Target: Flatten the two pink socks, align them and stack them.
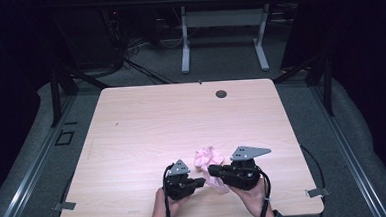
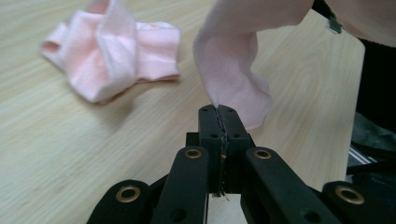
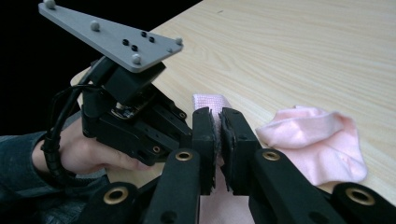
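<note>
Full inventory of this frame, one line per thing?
sock: two, pink, one crumpled on the table near the front edge, the other pinched between both grippers
table: one, light wood, centre
hole: one, dark, far part of the tabletop
desk legs: grey, behind the table
left gripper: one, black, shut on a sock edge
right gripper: one, black, shut on the same sock
hands: two, bottom edge

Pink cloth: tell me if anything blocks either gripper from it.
Nothing does. The left gripper is shut on an edge of the pink cloth, and the right gripper pinches it too. The rest lies bunched on the table.
</note>
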Demonstrator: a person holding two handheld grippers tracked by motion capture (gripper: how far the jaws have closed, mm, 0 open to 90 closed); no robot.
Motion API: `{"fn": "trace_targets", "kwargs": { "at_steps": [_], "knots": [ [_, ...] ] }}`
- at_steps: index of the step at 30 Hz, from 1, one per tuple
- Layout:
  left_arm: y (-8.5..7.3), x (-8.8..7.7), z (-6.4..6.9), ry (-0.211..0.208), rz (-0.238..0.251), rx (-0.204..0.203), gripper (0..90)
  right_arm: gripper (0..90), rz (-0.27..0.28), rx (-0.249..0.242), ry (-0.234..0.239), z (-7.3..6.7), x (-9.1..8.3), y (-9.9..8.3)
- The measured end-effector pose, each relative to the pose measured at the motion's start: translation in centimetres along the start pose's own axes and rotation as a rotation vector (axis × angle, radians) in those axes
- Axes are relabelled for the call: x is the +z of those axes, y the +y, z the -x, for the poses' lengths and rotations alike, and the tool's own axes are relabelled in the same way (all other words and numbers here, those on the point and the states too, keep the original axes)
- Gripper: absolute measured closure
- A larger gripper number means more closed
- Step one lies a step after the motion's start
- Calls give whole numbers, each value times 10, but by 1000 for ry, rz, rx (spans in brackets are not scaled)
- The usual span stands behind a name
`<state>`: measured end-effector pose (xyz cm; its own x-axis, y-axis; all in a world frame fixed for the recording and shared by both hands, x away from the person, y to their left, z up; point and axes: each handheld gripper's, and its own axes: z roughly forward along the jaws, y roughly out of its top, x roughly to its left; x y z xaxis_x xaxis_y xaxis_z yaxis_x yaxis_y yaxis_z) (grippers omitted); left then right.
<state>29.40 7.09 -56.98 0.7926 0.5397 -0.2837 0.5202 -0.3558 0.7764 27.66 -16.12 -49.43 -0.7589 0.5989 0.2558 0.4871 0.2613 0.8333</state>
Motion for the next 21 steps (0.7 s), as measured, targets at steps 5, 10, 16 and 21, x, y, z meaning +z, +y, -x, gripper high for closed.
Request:
{"fn": "trace_targets", "kwargs": {
  "at_steps": [5,10,16,21],
  "knots": [
    [5,-29,-2,35,-10,-9,900,844,36,15,-6,-1,-4,2],
    [18,-47,-5,67,-66,0,900,842,-32,132,-78,27,6,-16],
    [23,-19,-18,132,-185,-7,896,834,-166,140,-153,39,26,-37],
    [20,-19,-21,183,-169,-44,675,786,-191,137,-184,44,29,-41]
  ]
}}
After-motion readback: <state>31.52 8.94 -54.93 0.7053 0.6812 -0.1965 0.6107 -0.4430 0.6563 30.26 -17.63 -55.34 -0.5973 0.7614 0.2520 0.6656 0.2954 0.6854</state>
